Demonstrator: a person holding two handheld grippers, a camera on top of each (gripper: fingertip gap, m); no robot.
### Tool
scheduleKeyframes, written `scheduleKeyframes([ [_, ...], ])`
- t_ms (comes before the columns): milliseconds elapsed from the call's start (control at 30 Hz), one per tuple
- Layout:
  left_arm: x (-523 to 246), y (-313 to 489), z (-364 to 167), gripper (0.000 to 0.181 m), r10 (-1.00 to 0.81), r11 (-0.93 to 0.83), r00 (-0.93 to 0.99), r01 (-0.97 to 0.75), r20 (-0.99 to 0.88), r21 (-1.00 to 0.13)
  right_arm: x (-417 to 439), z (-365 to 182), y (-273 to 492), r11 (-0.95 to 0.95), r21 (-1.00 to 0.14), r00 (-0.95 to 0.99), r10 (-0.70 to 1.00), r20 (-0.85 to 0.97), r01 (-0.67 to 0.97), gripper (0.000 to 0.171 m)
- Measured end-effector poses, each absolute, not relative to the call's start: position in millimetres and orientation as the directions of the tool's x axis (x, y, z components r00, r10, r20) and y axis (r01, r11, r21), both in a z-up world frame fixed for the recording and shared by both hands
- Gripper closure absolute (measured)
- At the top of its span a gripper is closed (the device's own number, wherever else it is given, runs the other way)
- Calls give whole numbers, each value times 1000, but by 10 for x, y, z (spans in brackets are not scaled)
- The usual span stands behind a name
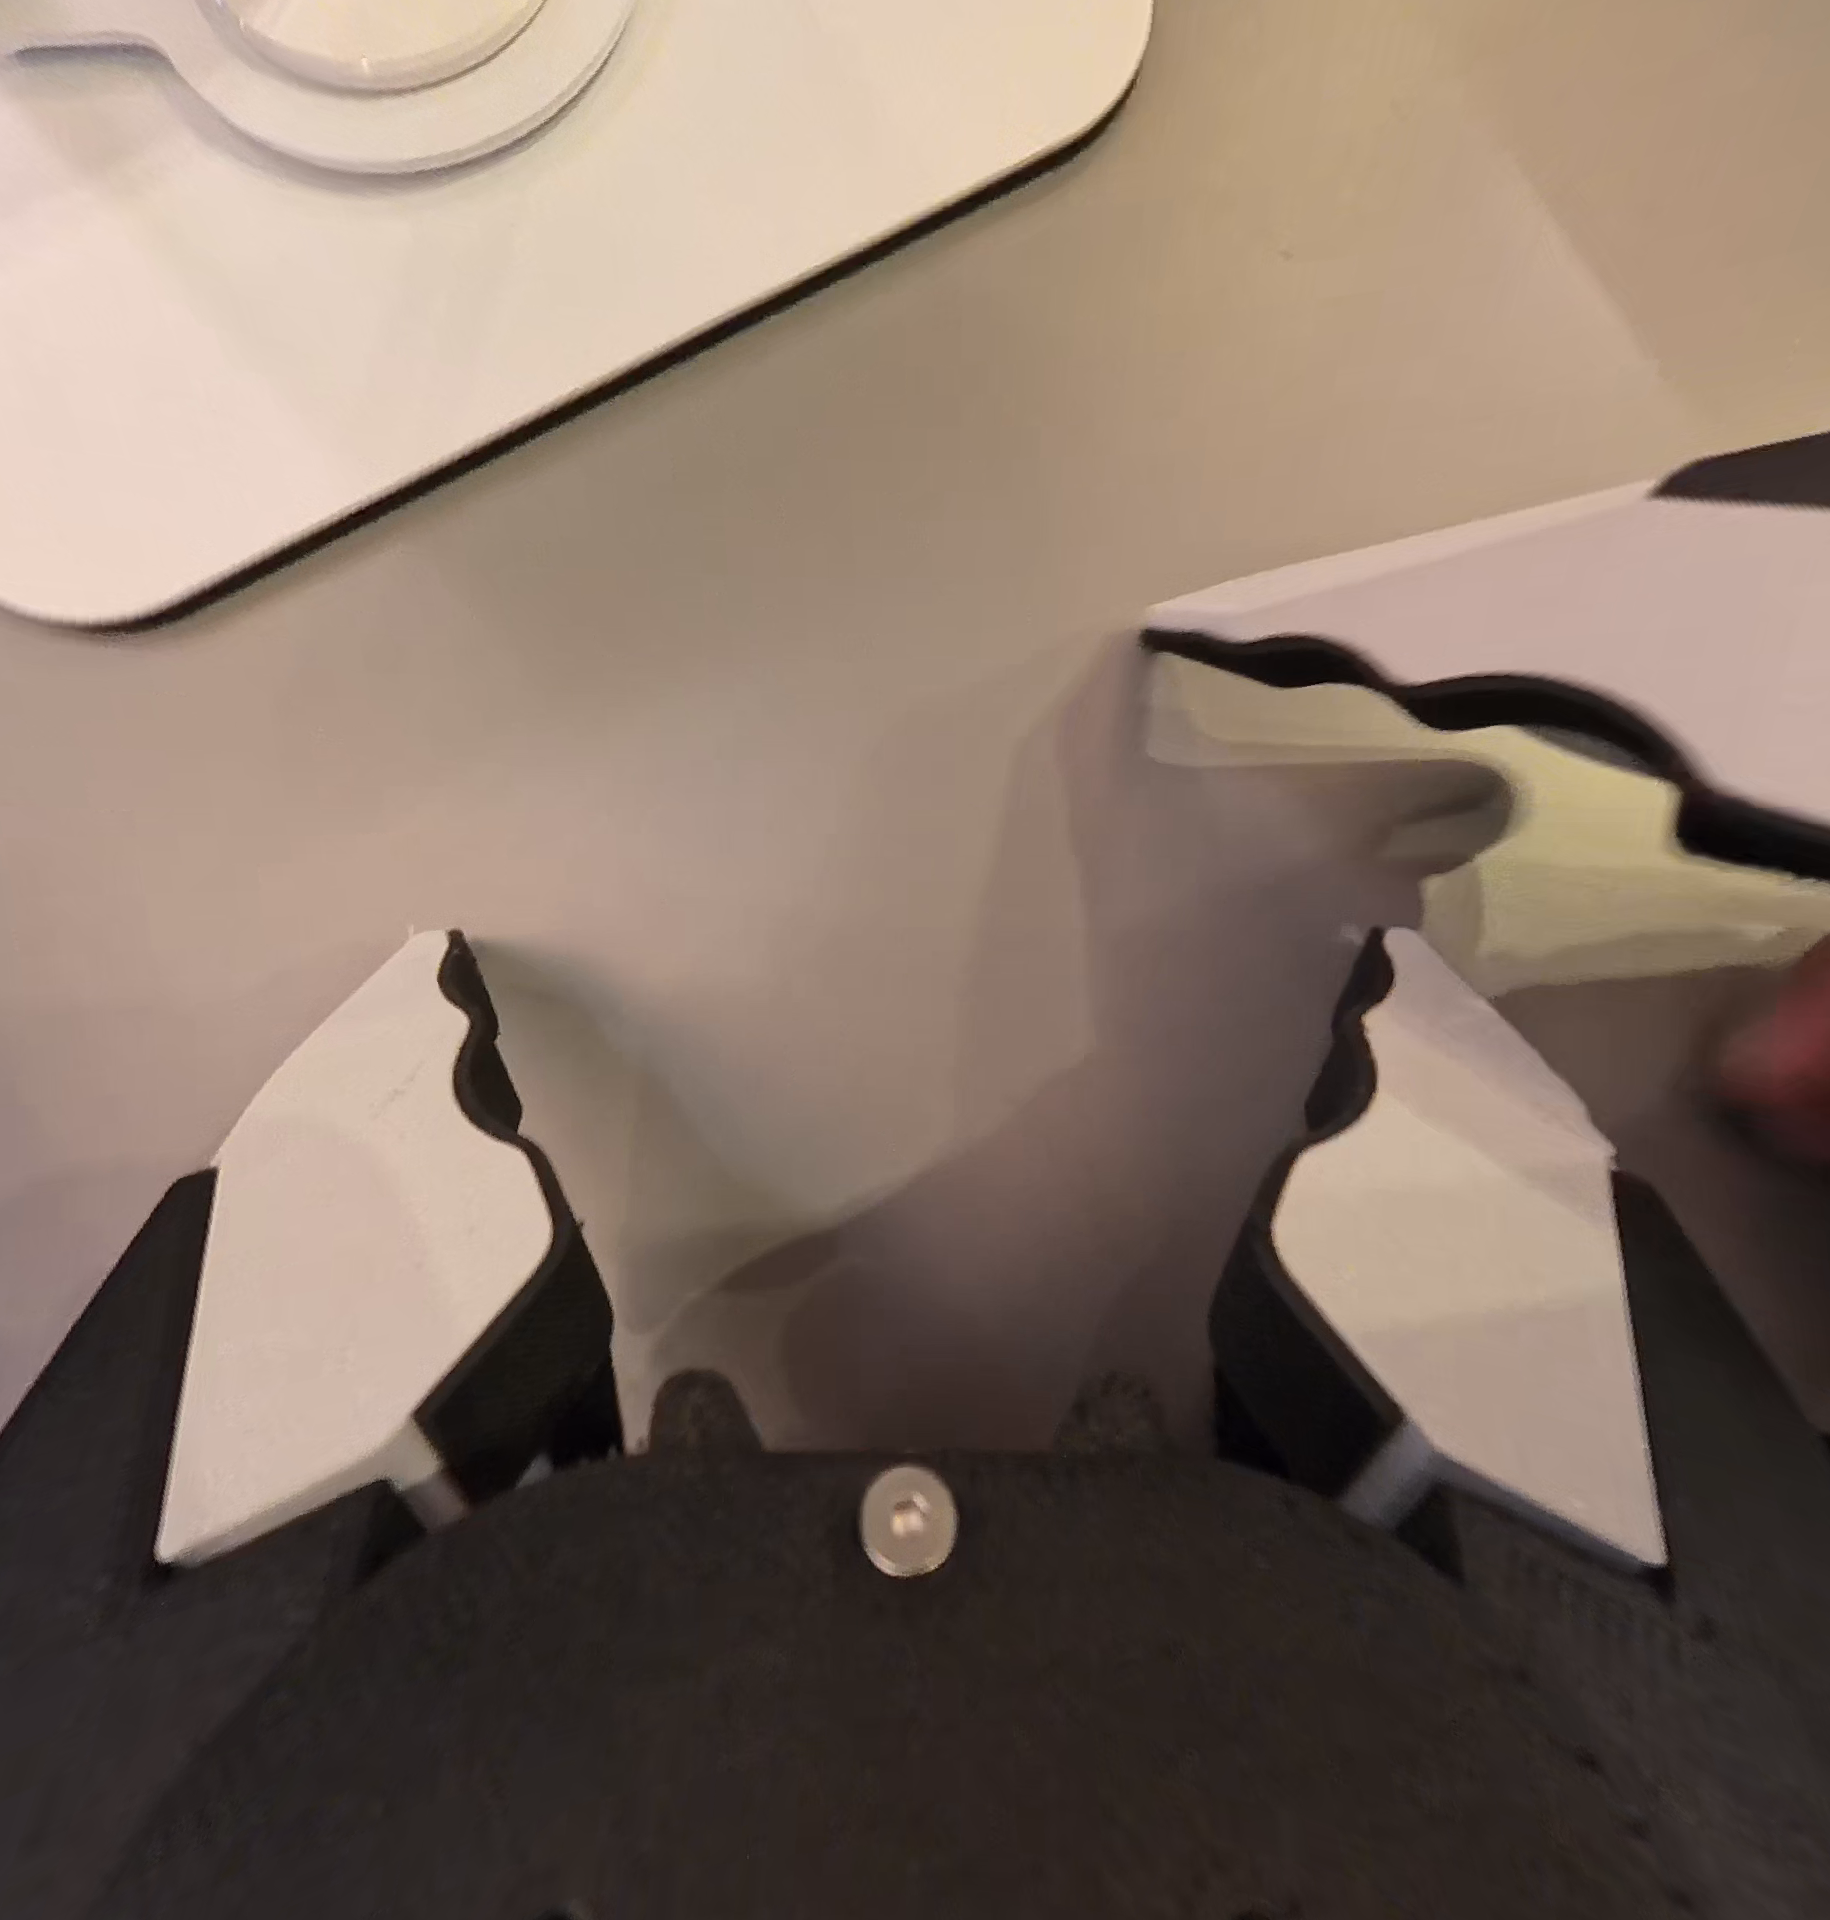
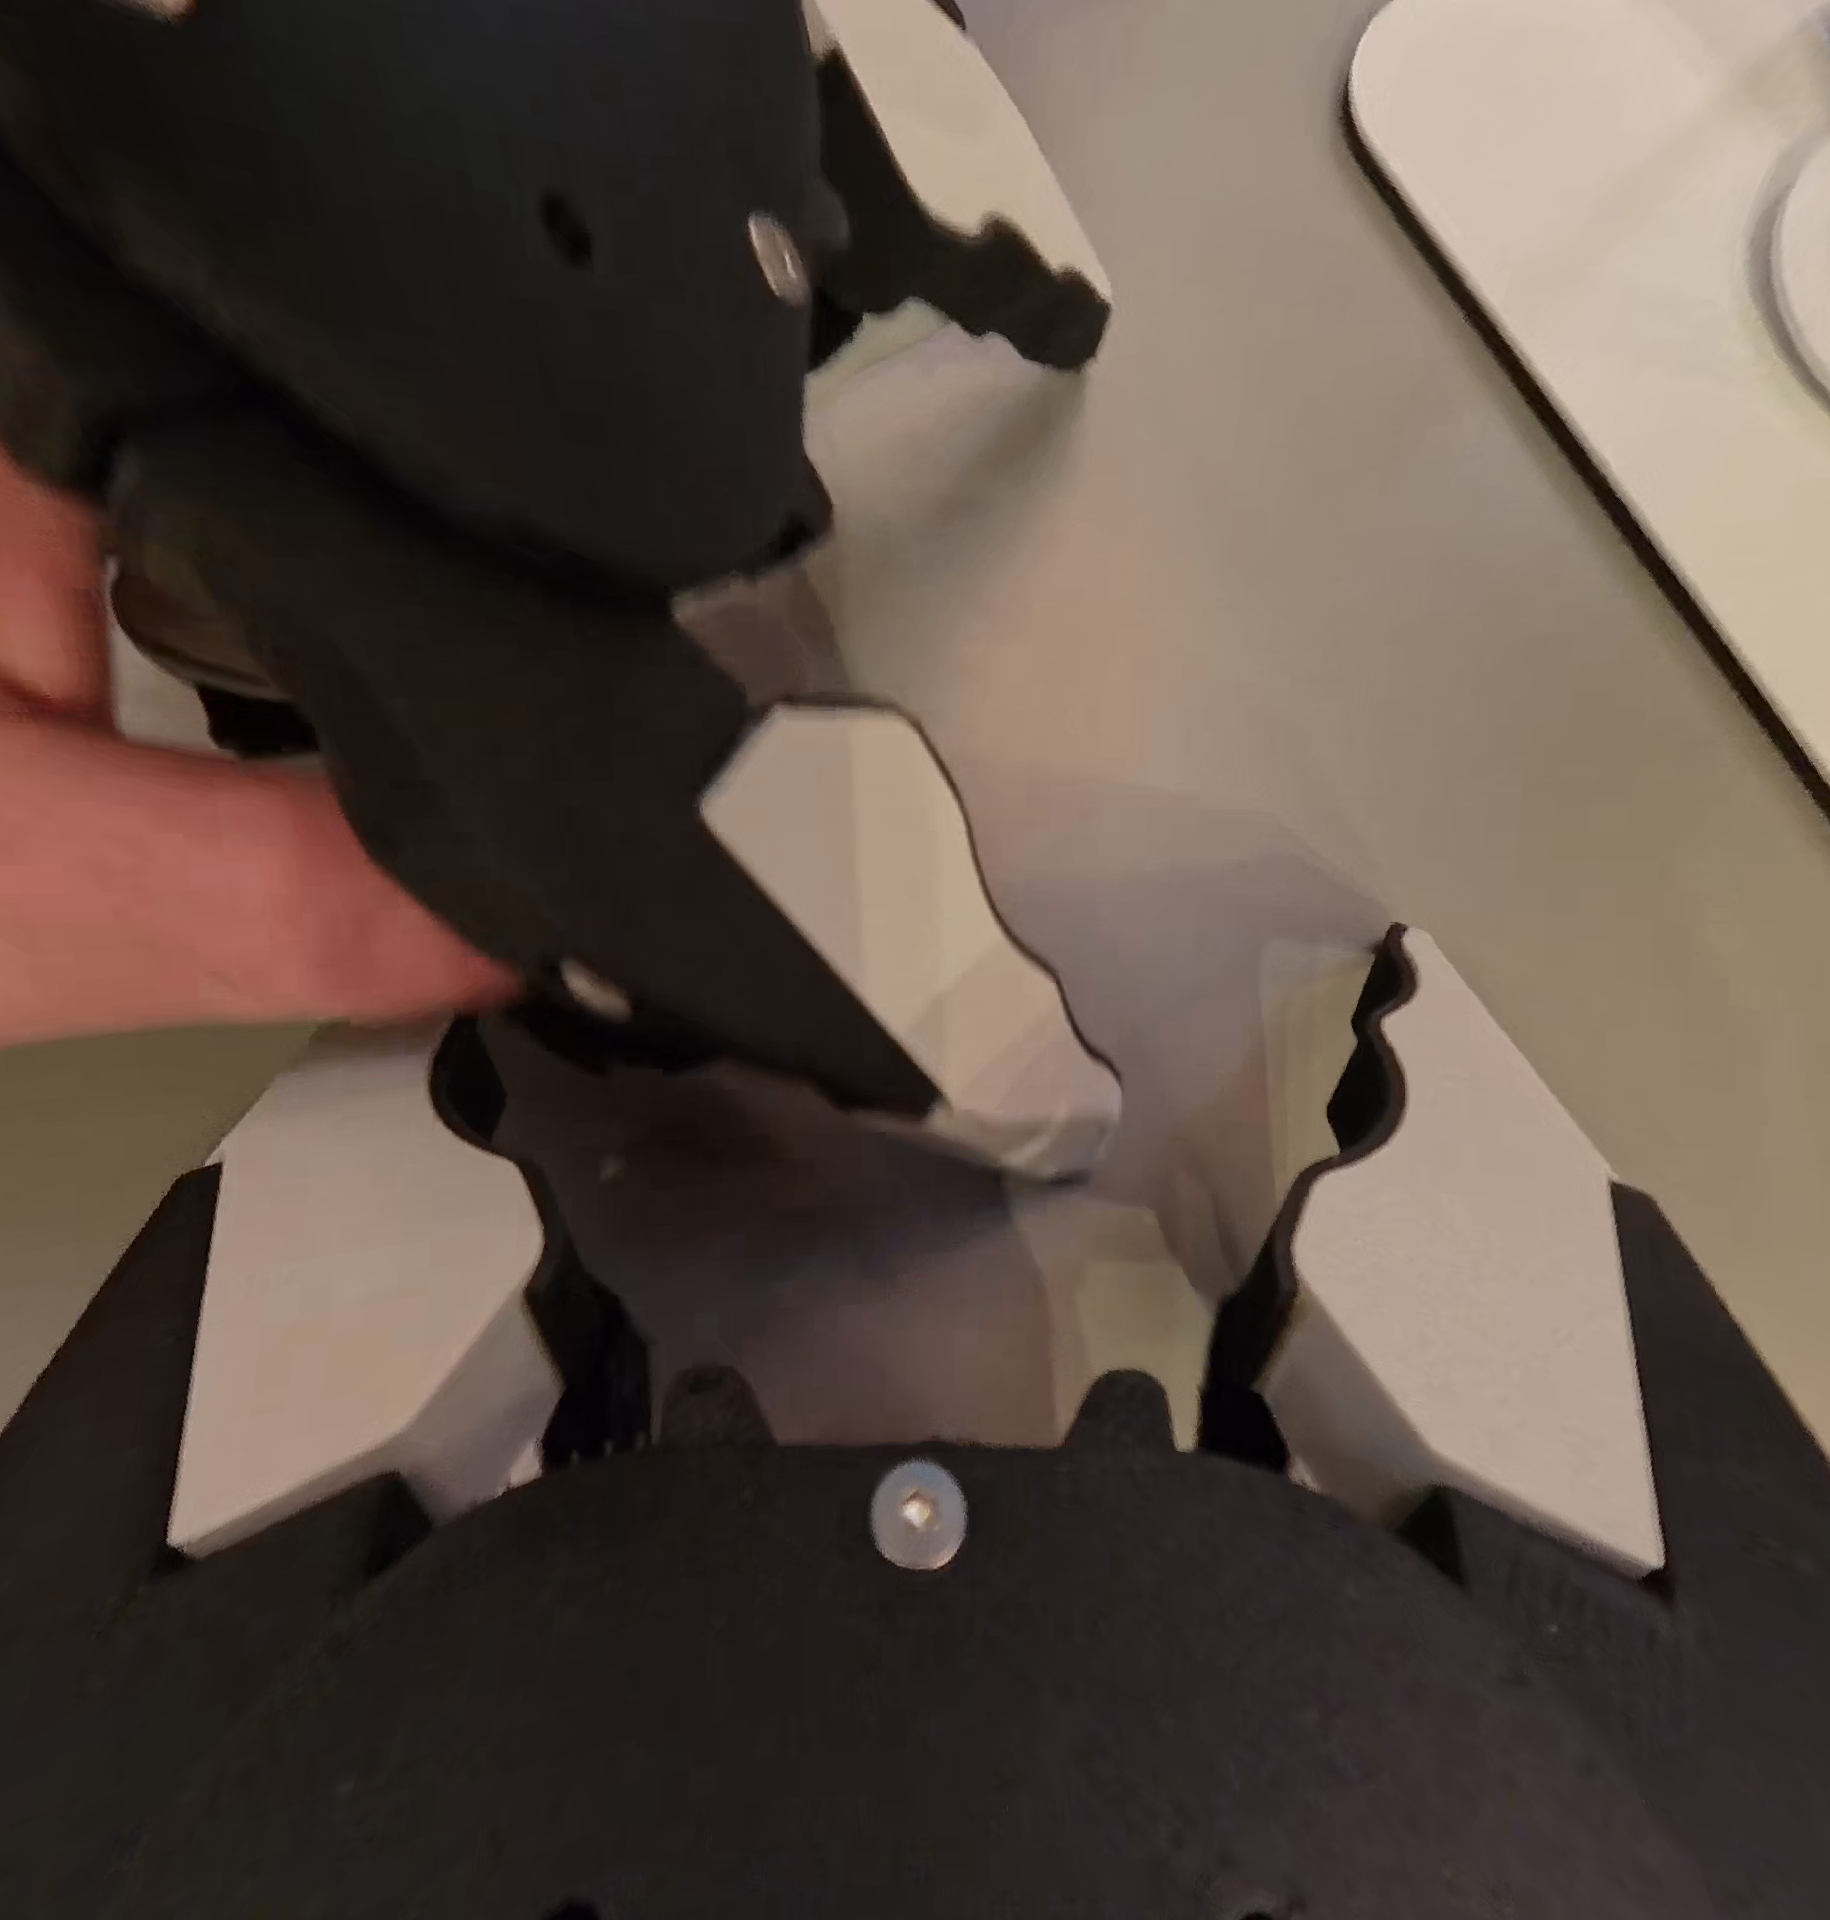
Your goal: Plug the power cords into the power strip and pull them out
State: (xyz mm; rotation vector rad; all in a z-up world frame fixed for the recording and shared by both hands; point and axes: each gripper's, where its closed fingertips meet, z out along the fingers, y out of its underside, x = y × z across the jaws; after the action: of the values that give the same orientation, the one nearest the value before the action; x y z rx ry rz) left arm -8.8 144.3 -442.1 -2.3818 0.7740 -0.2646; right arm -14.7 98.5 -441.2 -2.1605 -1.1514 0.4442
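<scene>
No power strip and no power cord shows in either view. My left gripper (image 1: pixel 911 935) is open and empty over the bare grey table (image 1: pixel 786 644). My right gripper (image 2: pixel 926 982) is open and empty too. The two grippers are close together and cross each other. One white finger (image 1: pixel 1513 623) of the right gripper reaches in from the right in the left wrist view. The left gripper (image 2: pixel 1087 717), held by a hand (image 2: pixel 142 862), fills the upper left of the right wrist view, and its near finger (image 2: pixel 869 883) lies between my right fingers.
A flat white pad with a black edge (image 1: pixel 475 343) lies on the table at the far left, with a clear round plastic piece (image 1: pixel 402 73) on it. The pad also shows at the upper right of the right wrist view (image 2: pixel 1576 343). A fingertip (image 1: pixel 1804 1039) shows at the right edge.
</scene>
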Motion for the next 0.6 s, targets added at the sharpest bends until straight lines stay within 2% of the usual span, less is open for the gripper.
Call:
scheduleKeyframes([
  [233,50,1529,-4427,36,-604,-641,797,-484,2,-596,-286,-4417,970,-397,-667,535,845,2,631,12],
  [267,64,1536,-4426,37,-596,-647,803,-479,2,-594,-291,-4420,976,-398,-655,528,849,2,642,12],
  [333,63,1574,-4395,52,-575,-649,818,-456,1,-609,-303,-4418,999,-399,-647,514,857,-12,650,11],
  [533,88,1617,-4378,60,-596,-634,803,-465,8,-618,-338,-4374,1021,-415,-658,510,858,-54,628,13],
  [600,123,1580,-4279,65,-620,-620,781,-434,69,-653,-322,-4213,1022,-410,-734,511,854,-100,541,29],
])
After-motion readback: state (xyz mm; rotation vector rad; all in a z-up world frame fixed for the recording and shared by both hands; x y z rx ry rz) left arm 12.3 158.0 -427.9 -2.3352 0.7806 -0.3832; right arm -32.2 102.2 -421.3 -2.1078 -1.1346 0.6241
